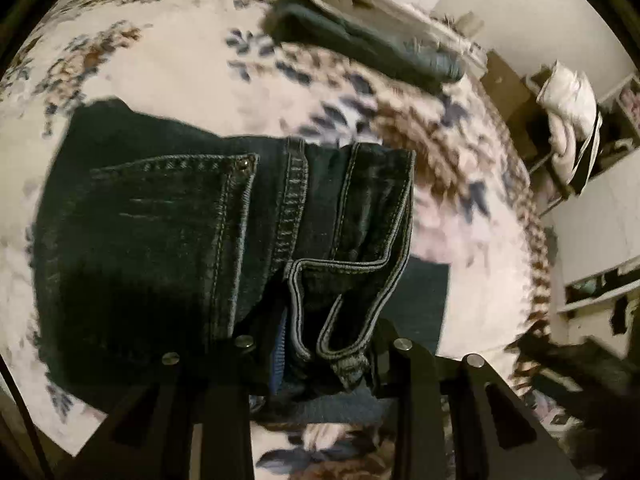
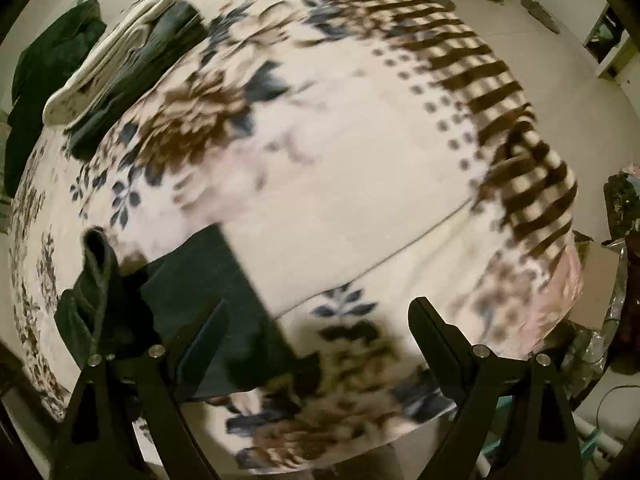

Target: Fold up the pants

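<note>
Dark blue jeans (image 1: 160,240) lie on a floral blanket (image 1: 160,72), back pocket and waistband up. My left gripper (image 1: 320,356) is shut on the jeans' waistband with its belt loop, holding it slightly raised. In the right wrist view the jeans (image 2: 192,280) lie at the lower left, a lifted fold at their left edge. My right gripper (image 2: 320,312) is open and empty above the blanket (image 2: 340,168), its left finger (image 2: 208,328) over the edge of the jeans.
A stack of folded clothes, cream on dark (image 1: 372,28), sits at the far end of the bed; it also shows in the right wrist view (image 2: 120,60). Shelves with bedding (image 1: 568,112) stand right. The bed's striped edge (image 2: 520,140) drops to the floor.
</note>
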`<state>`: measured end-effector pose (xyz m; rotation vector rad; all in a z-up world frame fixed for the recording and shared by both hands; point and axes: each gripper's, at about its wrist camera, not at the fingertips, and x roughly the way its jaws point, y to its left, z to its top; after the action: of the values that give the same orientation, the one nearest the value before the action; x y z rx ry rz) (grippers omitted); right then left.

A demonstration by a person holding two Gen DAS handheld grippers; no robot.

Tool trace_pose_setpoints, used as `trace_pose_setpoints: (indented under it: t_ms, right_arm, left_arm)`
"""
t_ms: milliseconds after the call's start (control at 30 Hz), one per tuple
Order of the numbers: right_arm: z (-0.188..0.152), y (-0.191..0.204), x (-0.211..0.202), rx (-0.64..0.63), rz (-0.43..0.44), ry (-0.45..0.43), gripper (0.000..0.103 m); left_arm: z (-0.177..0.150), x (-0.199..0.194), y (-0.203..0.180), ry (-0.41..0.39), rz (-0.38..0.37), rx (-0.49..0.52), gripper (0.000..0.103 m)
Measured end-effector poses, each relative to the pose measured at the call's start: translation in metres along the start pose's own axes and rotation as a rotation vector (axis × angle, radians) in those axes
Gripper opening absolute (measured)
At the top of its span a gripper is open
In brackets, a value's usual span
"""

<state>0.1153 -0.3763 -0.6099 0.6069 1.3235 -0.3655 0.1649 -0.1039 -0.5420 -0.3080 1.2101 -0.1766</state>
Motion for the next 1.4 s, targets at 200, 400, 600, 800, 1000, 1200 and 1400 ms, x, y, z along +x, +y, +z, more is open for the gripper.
trace_pose_setpoints:
  t_ms: [200, 400, 600, 800, 1000, 1200, 1400]
  right_arm:
    - [0.008, 0.012, 0.003, -0.035, 0.289, 0.079, 0.093]
    - [0.002, 0.08, 0.04, -0.156, 0.472, 0.226, 0.093]
    - [-0.01, 0.131, 0.109, -0.225, 0.468, 0.381, 0.093]
    - [-0.027, 0.154, 0.066, -0.371, 0.391, 0.207, 0.016]
    - [-0.003, 0.094, -0.011, -0.242, 0.319, 0.072, 0.013]
    - [0.016, 0.003, 0.031, -0.113, 0.251, 0.208, 0.022]
    - [0.03, -0.022, 0.052, -0.021, 0.294, 0.254, 0.068]
  left_arm:
    - [0.018, -0.017, 0.006, 0.118, -0.054, -0.051, 0.074]
    - [0.011, -0.084, 0.065, 0.03, 0.016, -0.115, 0.09]
    - [-0.001, -0.088, 0.157, 0.059, 0.164, -0.305, 0.09]
    - [0.006, -0.097, 0.184, 0.02, 0.205, -0.319, 0.09]
    - [0.032, -0.091, 0.173, 0.0, 0.134, -0.284, 0.09]
    - [0.06, -0.049, 0.139, 0.048, 0.025, -0.206, 0.09]
    - [0.095, 0.016, 0.129, 0.164, -0.063, -0.219, 0.09]
